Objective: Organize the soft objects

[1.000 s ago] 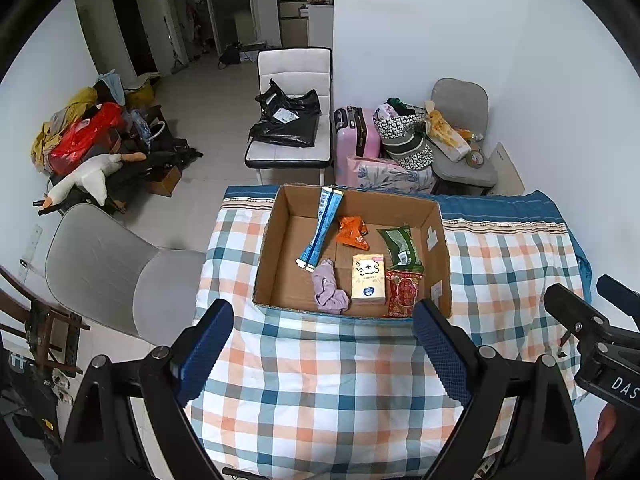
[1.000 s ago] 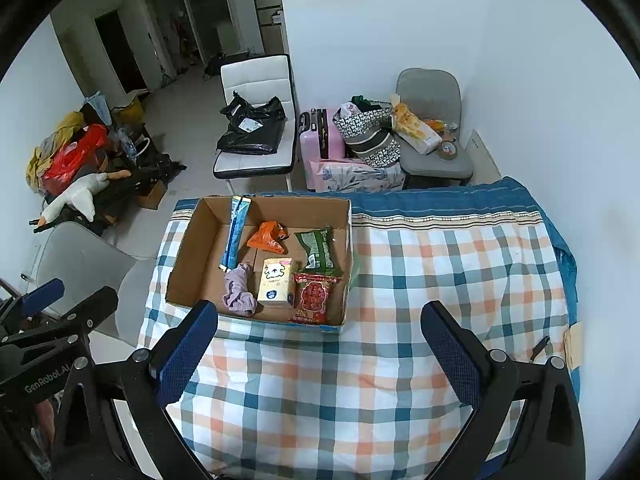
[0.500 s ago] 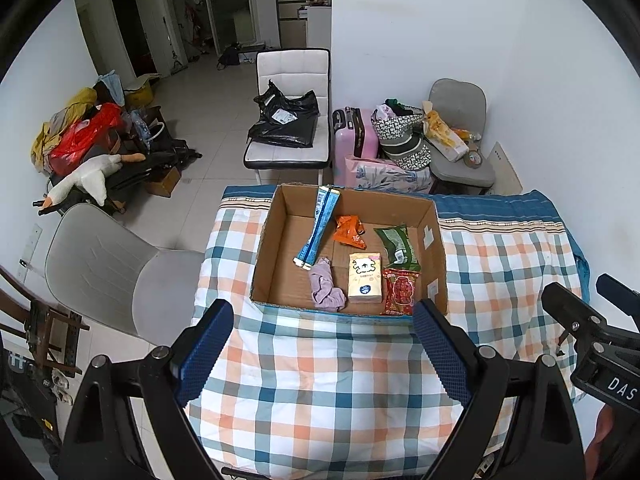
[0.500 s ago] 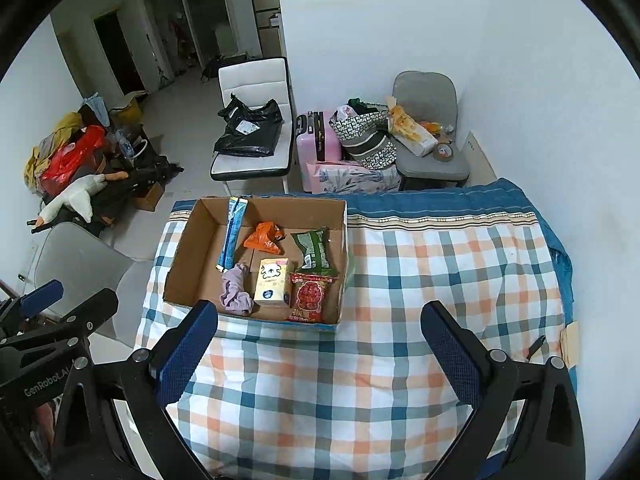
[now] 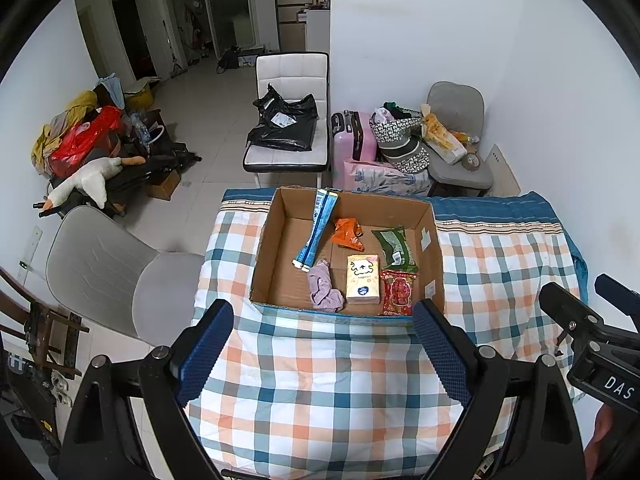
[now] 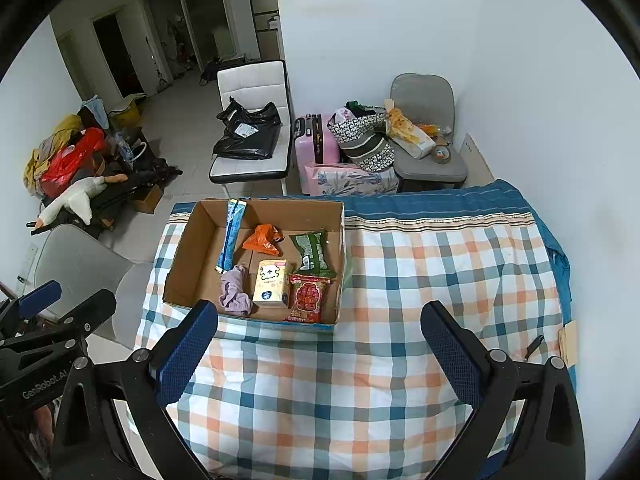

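An open cardboard box (image 5: 276, 216) (image 6: 184, 248) sits on the plaid-covered table. In it lie a blue tube (image 5: 318, 228) (image 6: 230, 236), an orange packet (image 5: 347, 233) (image 6: 262, 239), a green packet (image 5: 395, 245) (image 6: 312, 254), a tissue pack (image 5: 362, 279) (image 6: 273, 285), a red snack bag (image 5: 398, 293) (image 6: 308, 298) and a purple cloth (image 5: 324, 289) (image 6: 234, 291). My left gripper (image 5: 322, 348) is open and empty, held above the table in front of the box. My right gripper (image 6: 320, 346) is open and empty, to the right of it.
The plaid cloth (image 5: 328, 384) (image 6: 440, 272) covers the table. A grey chair (image 5: 104, 268) stands at the left. A white chair with a black bag (image 5: 288, 128), a pink suitcase (image 5: 352, 140) and a loaded grey chair (image 5: 456, 152) stand beyond the table.
Both grippers have drawn back and up a little; the box looks slightly smaller and farther. Both stay open and empty.
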The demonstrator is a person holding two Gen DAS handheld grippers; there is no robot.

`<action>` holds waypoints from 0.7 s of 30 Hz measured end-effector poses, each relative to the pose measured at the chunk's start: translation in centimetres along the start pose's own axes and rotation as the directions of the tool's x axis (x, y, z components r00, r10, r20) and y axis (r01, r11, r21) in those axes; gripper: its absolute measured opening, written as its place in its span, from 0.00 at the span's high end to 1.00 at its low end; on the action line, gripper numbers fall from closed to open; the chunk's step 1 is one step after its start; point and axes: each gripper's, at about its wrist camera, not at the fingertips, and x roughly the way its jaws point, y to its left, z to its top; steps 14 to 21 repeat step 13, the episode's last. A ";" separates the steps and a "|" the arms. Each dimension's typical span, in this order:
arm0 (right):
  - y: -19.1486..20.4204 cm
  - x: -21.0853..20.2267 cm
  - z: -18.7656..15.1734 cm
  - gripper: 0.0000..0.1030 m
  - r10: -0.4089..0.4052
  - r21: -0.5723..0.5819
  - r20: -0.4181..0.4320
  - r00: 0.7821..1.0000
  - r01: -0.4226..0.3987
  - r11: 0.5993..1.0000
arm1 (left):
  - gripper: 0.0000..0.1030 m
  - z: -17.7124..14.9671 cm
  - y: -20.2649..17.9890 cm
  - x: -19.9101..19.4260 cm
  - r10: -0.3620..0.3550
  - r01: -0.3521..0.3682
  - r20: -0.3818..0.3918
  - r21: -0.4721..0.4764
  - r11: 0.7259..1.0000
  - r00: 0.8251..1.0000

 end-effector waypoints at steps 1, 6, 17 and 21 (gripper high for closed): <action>-0.1 0.0 -0.1 0.00 0.002 0.001 -0.002 1.000 -0.002 1.000 | 0.11 0.0 0.0 0.0 0.000 0.000 0.000 0.001 1.000 1.000; -0.1 0.0 -0.2 0.00 0.002 -0.002 -0.002 1.000 -0.002 1.000 | 0.11 -0.1 0.0 -0.1 0.001 -0.001 -0.001 -0.002 1.000 1.000; -0.5 -0.2 -0.2 0.00 0.002 0.004 -0.002 1.000 -0.002 1.000 | 0.11 0.3 -0.2 -1.0 0.007 -0.007 0.001 0.001 1.000 1.000; -0.5 -0.2 -0.2 0.00 0.002 0.004 -0.002 1.000 -0.002 1.000 | 0.11 0.3 -0.2 -1.0 0.007 -0.007 0.001 0.001 1.000 1.000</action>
